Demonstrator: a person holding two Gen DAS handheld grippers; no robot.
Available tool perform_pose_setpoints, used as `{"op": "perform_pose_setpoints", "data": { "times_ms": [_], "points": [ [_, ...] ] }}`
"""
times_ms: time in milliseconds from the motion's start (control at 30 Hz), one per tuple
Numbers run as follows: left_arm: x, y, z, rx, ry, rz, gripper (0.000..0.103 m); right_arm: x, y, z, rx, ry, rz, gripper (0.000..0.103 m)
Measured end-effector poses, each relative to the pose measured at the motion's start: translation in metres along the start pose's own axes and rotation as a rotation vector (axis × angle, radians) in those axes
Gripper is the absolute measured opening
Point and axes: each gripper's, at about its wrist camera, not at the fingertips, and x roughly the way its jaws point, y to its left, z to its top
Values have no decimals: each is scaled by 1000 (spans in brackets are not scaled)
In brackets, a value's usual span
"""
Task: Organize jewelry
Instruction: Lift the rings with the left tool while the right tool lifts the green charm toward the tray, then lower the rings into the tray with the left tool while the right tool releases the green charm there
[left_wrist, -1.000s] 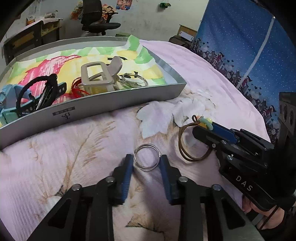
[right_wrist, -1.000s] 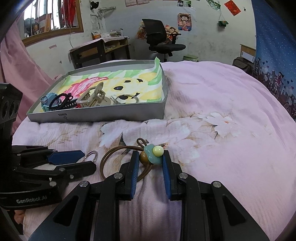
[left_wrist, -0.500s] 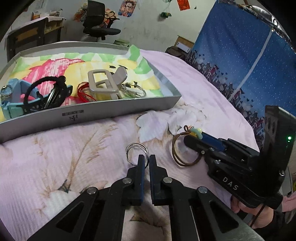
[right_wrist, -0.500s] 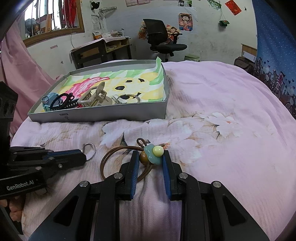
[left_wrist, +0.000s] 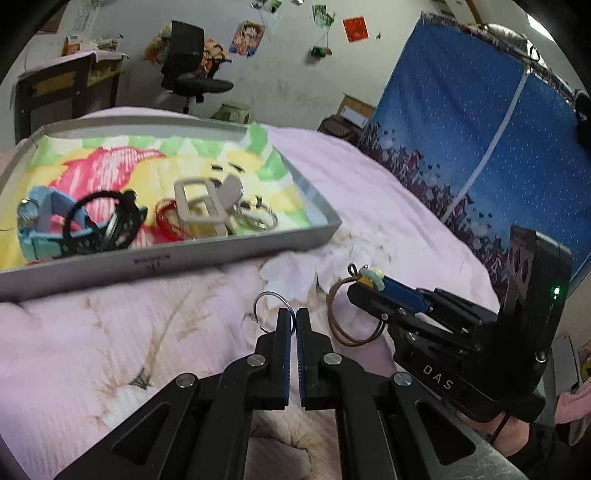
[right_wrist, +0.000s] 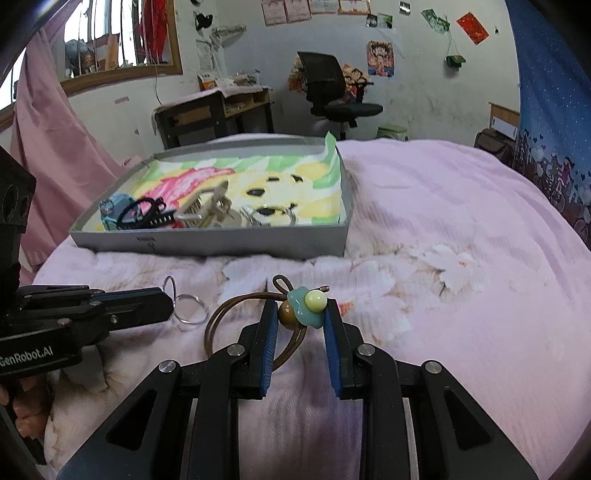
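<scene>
My left gripper (left_wrist: 295, 314) is shut on linked silver rings (left_wrist: 271, 308) and holds one upright just above the pink bedspread; they also show in the right wrist view (right_wrist: 186, 308). My right gripper (right_wrist: 301, 310) is closed around the bead charm (right_wrist: 304, 308) of a brown cord hair tie (right_wrist: 236, 325), which lies on the bedspread. The grey tray (left_wrist: 166, 258), lined with a cartoon cloth, stands beyond and holds hair clips, a black hair tie, a red cord and silver rings.
The pink floral bedspread (right_wrist: 443, 258) spreads to the right of the tray. A blue curtain (left_wrist: 498, 147) hangs at the right. A desk and an office chair (right_wrist: 332, 96) stand behind the bed.
My left gripper closed on the silver rings and lifted one upright off the bedspread. My right gripper stays around the hair tie charm.
</scene>
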Motion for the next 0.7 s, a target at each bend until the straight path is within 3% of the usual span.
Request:
{"op": "perform_pose_setpoints", "data": {
  "times_ms": [333, 533, 700],
  "points": [
    [-34, 7, 27, -3, -141, 12, 4, -12, 2, 26, 18, -121, 46, 22],
    [-51, 24, 48, -22, -235, 80, 4, 1, 16, 62, 0, -171, 75, 22],
    [-47, 46, 58, -54, -268, 126, 4, 25, 20, 83, -2, -159, 8, 22]
  ]
}}
